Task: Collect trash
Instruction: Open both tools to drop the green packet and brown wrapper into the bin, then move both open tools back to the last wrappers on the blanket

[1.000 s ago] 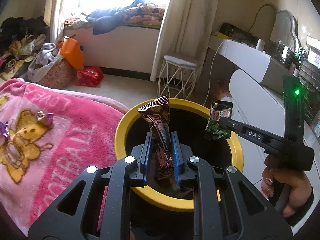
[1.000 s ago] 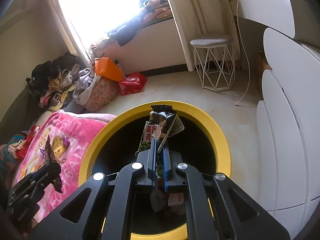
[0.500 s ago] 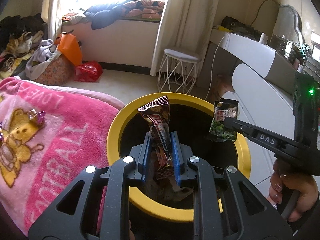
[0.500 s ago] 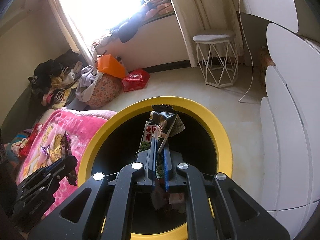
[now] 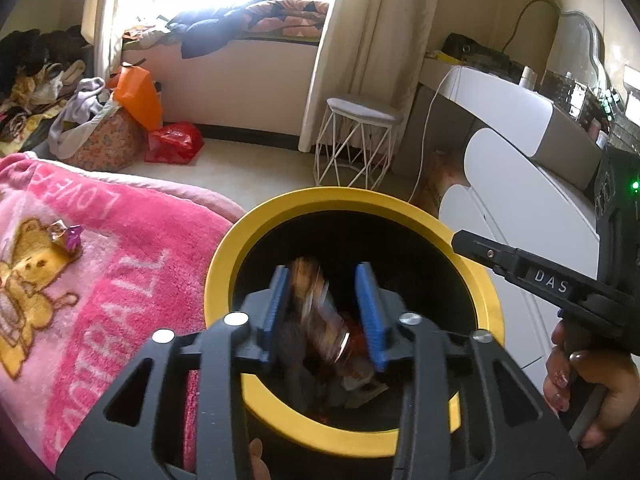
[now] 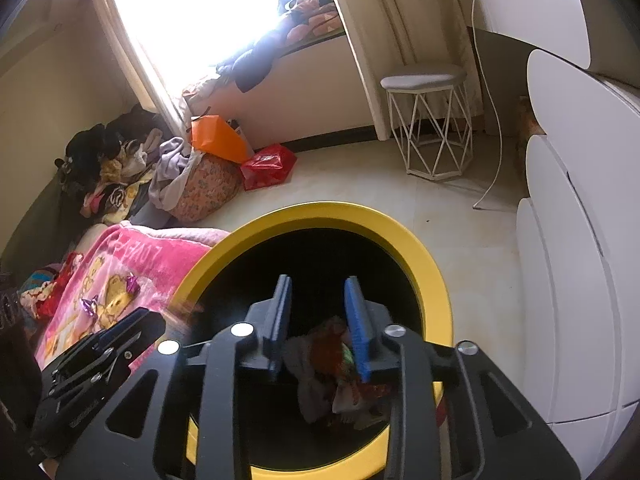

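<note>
Over the yellow-rimmed bin (image 5: 404,208), both the left gripper (image 5: 324,308) and the right gripper (image 6: 318,320) have their fingers spread, a blurred wrapper (image 5: 316,312) dropping onto the trash inside, while candy wrappers (image 5: 66,234) remain on the pink blanket (image 5: 132,256).

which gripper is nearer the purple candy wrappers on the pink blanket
Left. The left gripper is over the bin beside the wrappers; the right gripper sits further across the bin.
</note>
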`<state>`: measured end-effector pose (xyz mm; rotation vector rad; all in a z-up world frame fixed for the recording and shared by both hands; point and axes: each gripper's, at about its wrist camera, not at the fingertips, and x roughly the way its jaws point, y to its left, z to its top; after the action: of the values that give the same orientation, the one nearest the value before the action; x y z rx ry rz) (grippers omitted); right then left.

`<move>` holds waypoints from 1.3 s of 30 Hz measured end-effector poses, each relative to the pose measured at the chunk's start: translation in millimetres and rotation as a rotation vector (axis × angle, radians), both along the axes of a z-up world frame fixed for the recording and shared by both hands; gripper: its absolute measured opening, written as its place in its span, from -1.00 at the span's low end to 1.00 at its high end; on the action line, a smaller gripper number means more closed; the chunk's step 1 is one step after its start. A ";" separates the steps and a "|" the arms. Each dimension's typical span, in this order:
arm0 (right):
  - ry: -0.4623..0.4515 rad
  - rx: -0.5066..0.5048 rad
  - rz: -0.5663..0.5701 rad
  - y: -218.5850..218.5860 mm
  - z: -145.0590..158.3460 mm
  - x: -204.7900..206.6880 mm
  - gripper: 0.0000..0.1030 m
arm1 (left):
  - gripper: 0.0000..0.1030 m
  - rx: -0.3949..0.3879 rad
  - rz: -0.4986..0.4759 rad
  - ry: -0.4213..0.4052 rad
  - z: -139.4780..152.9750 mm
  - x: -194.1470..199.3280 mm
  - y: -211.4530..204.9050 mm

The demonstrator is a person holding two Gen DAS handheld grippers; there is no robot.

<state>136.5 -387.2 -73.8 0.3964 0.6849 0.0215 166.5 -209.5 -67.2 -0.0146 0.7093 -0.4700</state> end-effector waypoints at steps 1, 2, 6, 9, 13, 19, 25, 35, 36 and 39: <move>-0.002 -0.001 -0.002 0.0 0.8 -0.2 -0.30 | -0.21 -0.003 -0.002 -0.004 1.1 -0.9 0.1; -0.004 -0.001 -0.005 -0.4 1.3 -0.4 -0.21 | -0.15 -0.001 0.000 -0.011 2.0 -2.0 0.4; -0.013 -0.011 -0.015 -1.5 3.0 -1.3 -0.04 | 0.35 -0.016 0.002 -0.024 6.5 -4.9 1.4; -0.022 -0.017 -0.026 -1.6 4.6 -2.6 0.12 | 0.65 -0.034 -0.002 -0.043 10.9 -8.1 4.1; -0.034 -0.024 -0.036 -0.2 7.8 -4.6 0.18 | 0.79 -0.038 0.011 -0.073 16.6 -13.3 8.7; -0.074 -0.070 -0.011 10.6 15.1 -6.7 0.36 | 0.79 -0.037 0.058 -0.111 25.6 -19.1 21.8; -0.125 -0.115 0.023 27.9 24.4 -9.3 0.49 | 0.79 -0.033 0.115 -0.143 34.9 -23.4 40.5; -0.204 -0.142 0.096 63.2 37.1 -13.4 0.56 | 0.79 -0.033 0.225 -0.189 45.1 -29.6 82.6; -0.211 -0.147 0.109 68.4 37.8 -13.3 0.57 | 0.79 -0.030 0.240 -0.194 45.4 -29.9 87.8; -0.233 -0.161 0.144 83.5 40.8 -13.4 0.58 | 0.79 -0.020 0.280 -0.208 46.3 -30.2 101.5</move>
<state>123.1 -303.7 -33.0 0.1856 0.4802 0.1456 136.3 -108.0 -21.0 -0.0816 0.4887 -0.2056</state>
